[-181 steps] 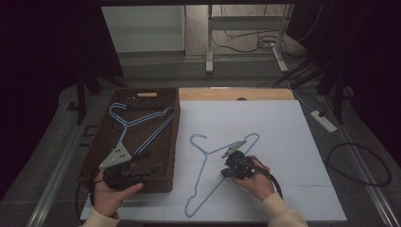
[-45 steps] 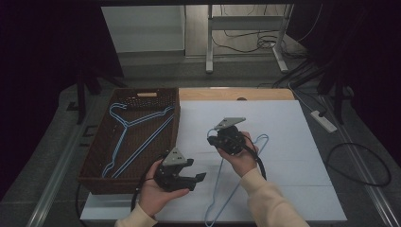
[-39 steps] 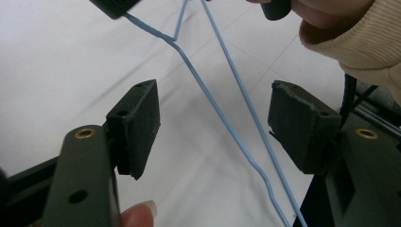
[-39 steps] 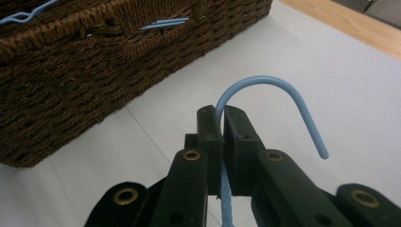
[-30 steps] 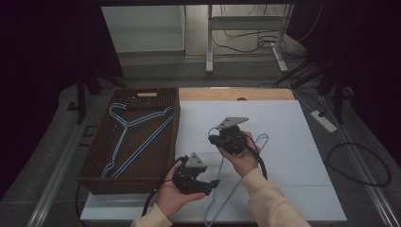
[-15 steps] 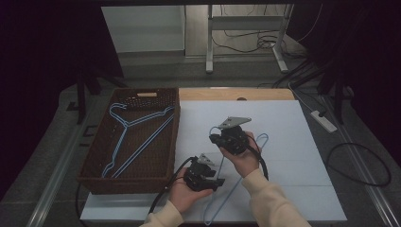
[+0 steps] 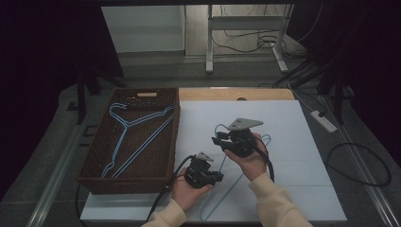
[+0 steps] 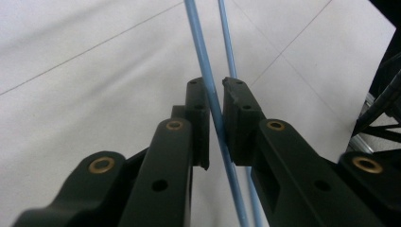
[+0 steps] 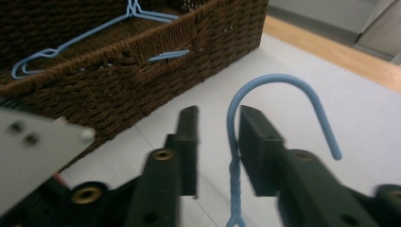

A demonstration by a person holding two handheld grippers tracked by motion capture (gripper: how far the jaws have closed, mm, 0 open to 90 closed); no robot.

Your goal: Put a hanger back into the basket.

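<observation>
A light blue wire hanger (image 7: 227,193) lies slantwise on the white table sheet (image 7: 293,156), and both grippers are at it. My left gripper (image 7: 218,176) is shut on one of its thin wires (image 8: 215,118), low near the sheet; a second wire runs just behind. My right gripper (image 7: 218,140) sits at the twisted neck below the hook (image 9: 279,82). Its jaws stand apart, with the neck (image 9: 233,170) against one jaw only. A brown woven basket (image 7: 176,137) to the left holds two more blue hangers (image 7: 132,137).
The basket wall (image 9: 142,75) is close in front of my right gripper, with a hanger tip poking over its rim. A wooden strip (image 7: 236,93) edges the far side of the table. A power strip (image 7: 324,120) and cables (image 7: 359,165) lie on the floor at the right.
My left gripper came across from the basket to the hanger's lower wire and closed on it. The right gripper carried the hanger up and right earlier and has stayed put over the last second.
</observation>
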